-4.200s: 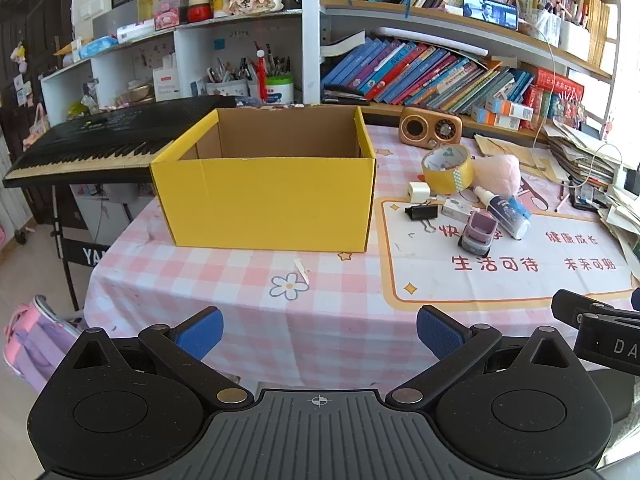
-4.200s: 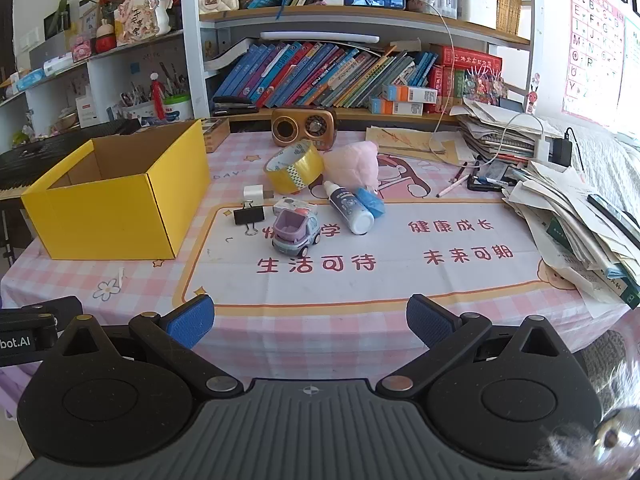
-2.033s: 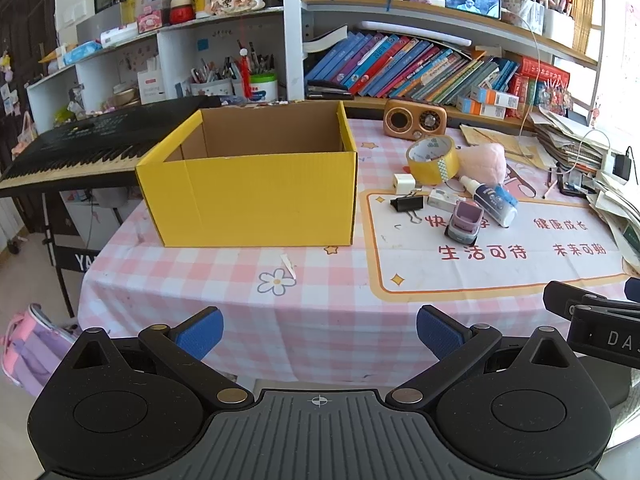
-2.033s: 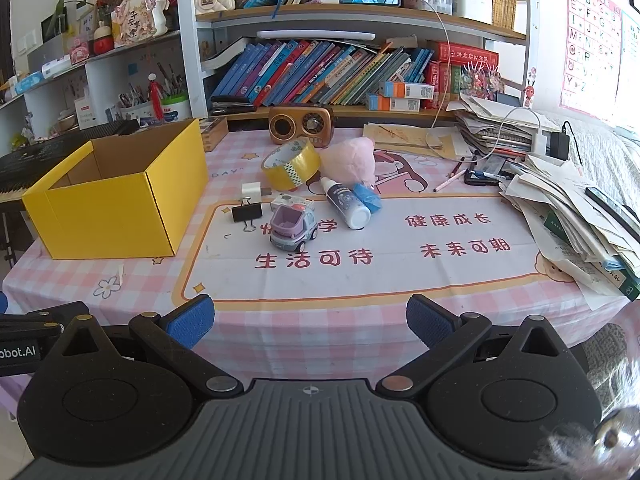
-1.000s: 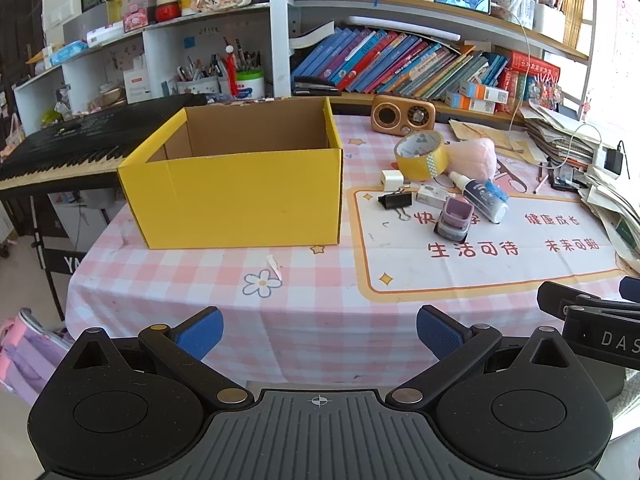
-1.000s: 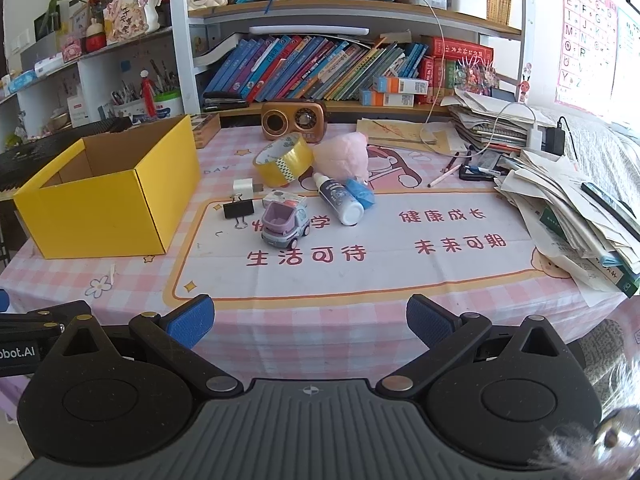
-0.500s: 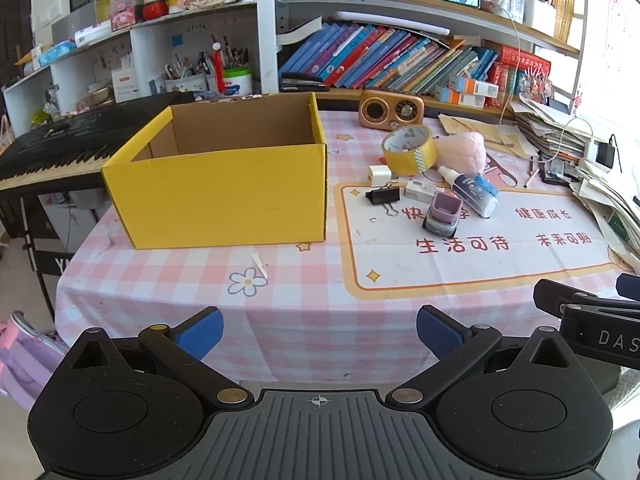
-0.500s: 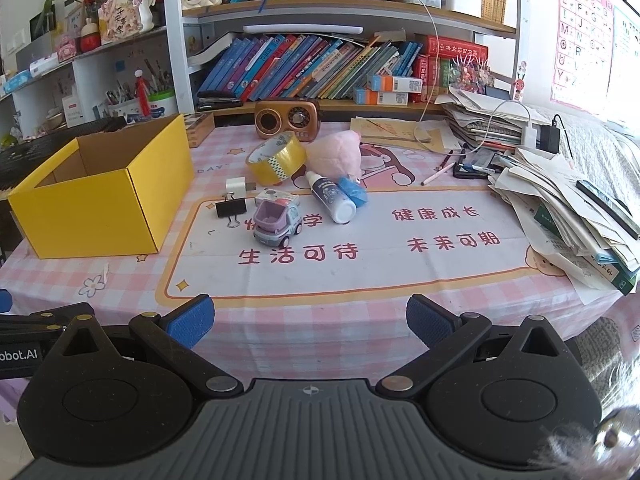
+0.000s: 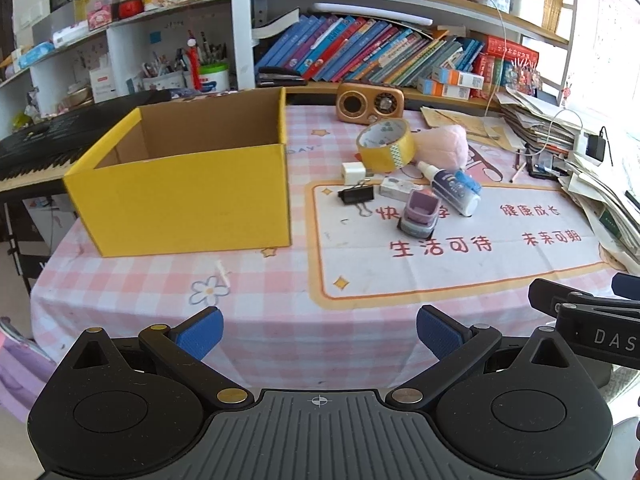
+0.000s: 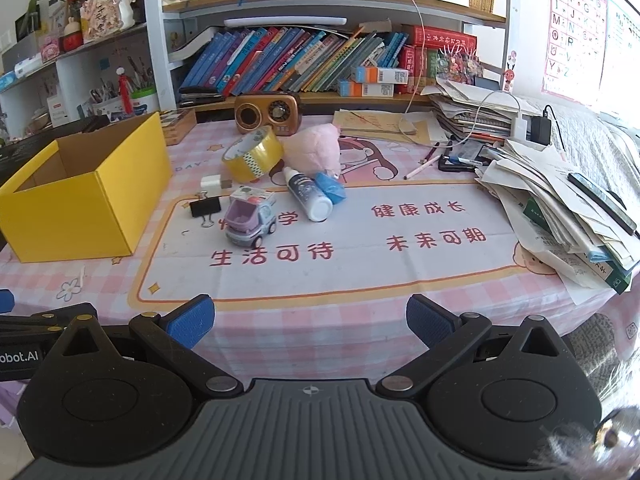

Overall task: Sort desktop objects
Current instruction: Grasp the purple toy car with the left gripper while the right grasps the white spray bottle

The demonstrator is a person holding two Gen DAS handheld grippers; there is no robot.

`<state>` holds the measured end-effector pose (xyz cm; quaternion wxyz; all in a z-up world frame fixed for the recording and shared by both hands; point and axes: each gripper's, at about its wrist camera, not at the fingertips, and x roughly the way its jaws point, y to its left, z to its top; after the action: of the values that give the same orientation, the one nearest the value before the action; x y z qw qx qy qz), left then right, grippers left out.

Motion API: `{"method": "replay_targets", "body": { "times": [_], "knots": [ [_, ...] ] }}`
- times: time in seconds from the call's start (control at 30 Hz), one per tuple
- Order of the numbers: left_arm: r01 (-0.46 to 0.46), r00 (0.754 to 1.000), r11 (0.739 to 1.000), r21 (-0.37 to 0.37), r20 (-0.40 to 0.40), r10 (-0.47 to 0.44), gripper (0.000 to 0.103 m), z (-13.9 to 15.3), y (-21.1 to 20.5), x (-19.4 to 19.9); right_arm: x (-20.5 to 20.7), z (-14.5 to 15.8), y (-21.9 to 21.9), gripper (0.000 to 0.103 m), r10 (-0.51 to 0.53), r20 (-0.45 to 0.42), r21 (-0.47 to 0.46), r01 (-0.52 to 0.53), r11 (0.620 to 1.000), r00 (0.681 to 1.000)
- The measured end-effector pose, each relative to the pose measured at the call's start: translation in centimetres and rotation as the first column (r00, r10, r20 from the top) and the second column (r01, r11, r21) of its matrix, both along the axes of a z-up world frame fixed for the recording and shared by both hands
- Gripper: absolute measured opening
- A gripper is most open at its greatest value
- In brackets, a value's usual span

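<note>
— Both spread wide, gripping nothing: left hand-held gripper (image 9: pixel 318 327), right hand-held gripper (image 10: pixel 310 316), at the near edge of the surface (image 10: pixel 360 276).
— Beyond them?
— Toy truck (image 10: pixel 250 222), bottle (image 10: pixel 308 194), tape roll (image 10: pixel 252 156), clustered right of the empty yellow box (image 9: pixel 184 184).

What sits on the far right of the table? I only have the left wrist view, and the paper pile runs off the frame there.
Observer: In the right wrist view, the paper stack has a dark flat device, probably a phone, lying on top.
Operator: Is anything hidden behind the yellow box?
Observer: Yes. A small wooden box stands just past the far corner of the yellow box.
Operator: Is the right gripper holding anything?
Observer: No. The right gripper is open, with nothing between its blue pads, over the near edge of the table.
</note>
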<state>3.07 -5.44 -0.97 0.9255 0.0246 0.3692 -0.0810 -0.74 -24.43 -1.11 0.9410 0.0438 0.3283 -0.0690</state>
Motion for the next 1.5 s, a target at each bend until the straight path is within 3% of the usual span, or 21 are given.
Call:
{"method": "replay_targets", "body": {
  "times": [0.5,0.7,0.97,1.1,1.23,1.37,1.5],
  "knots": [
    [0.012,0.999,1.0,-0.021,-0.032,-0.013,0.103,-0.8,-5.0,4.4,5.0,-0.7,-4.9,0.099,0.03,-0.04,0.005,-0.03,1.0,0.999],
    [0.016,0.999,0.999,-0.031,-0.041,-0.017,0.102,-1.2,-7.3,6.2,7.3,-1.1,-7.2,0.086,0.061,-0.058,0.02,-0.06,0.998,0.996],
    [0.022,0.999,1.0,-0.011,-0.041,-0.022,0.098,-1.7,-10.0,8.4,10.5,-1.7,-9.6,0.059,0.119,-0.07,0.058,-0.115,0.992,0.99],
    [0.025,0.999,1.0,0.007,-0.037,-0.024,0.096,-1.9,-11.0,9.4,12.2,-1.9,-10.3,0.057,0.158,-0.067,0.069,-0.154,0.986,0.985],
    [0.028,0.999,0.999,0.016,-0.038,-0.028,0.089,-2.2,-11.9,10.6,14.1,-2.4,-10.6,0.051,0.207,-0.079,0.086,-0.2,0.976,0.975],
    [0.045,0.998,0.998,0.032,-0.04,-0.044,0.073,-2.8,-12.7,11.6,16.0,-3.0,-10.8,0.04,0.262,-0.091,0.115,-0.251,0.961,0.961],
    [0.034,0.998,0.998,0.044,-0.053,-0.032,0.069,-3.6,-12.9,13.0,17.5,-3.3,-10.8,0.037,0.302,-0.103,0.128,-0.288,0.949,0.948]
  ]
}}
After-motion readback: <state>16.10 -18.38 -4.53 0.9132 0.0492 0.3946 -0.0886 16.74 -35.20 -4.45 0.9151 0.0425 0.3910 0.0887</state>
